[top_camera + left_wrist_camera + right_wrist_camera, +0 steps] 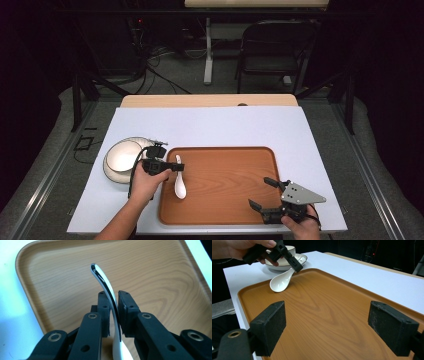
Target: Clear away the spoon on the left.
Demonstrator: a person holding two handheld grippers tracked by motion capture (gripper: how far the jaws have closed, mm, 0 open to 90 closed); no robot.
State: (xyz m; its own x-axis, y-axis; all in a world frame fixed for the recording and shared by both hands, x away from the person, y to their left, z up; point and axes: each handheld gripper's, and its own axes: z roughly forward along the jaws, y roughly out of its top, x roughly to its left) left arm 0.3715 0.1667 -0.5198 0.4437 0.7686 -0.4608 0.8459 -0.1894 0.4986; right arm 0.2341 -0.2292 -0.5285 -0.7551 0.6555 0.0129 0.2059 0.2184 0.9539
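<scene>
The left hand point(145, 182) is reached in from the near edge of the tray point(260, 155), its forearm angled up over the tray's near left corner, and the left gripper point(172, 165) is pointed across the tray's left rim. The right hand point(302, 227) is kept low at the tray's near right corner, with the right gripper point(262, 192) aimed over the wood toward the tray's far left.

A bowl point(120, 160) on a plate is seen just outside the tray's left rim, close behind the left gripper. A white sheet point(210, 125) is spread under the tray. Nothing is placed between the right gripper and the tray's middle.

A white spoon point(179, 182) is found at the tray's left side, its bowl resting on the wood and its handle raised between the left gripper's pads. The jaws are set narrow around the handle; a thin gap is seen beside it in the left gripper view, so whether it is pinched cannot be told. The right gripper's jaws are held wide, with nothing between them.
</scene>
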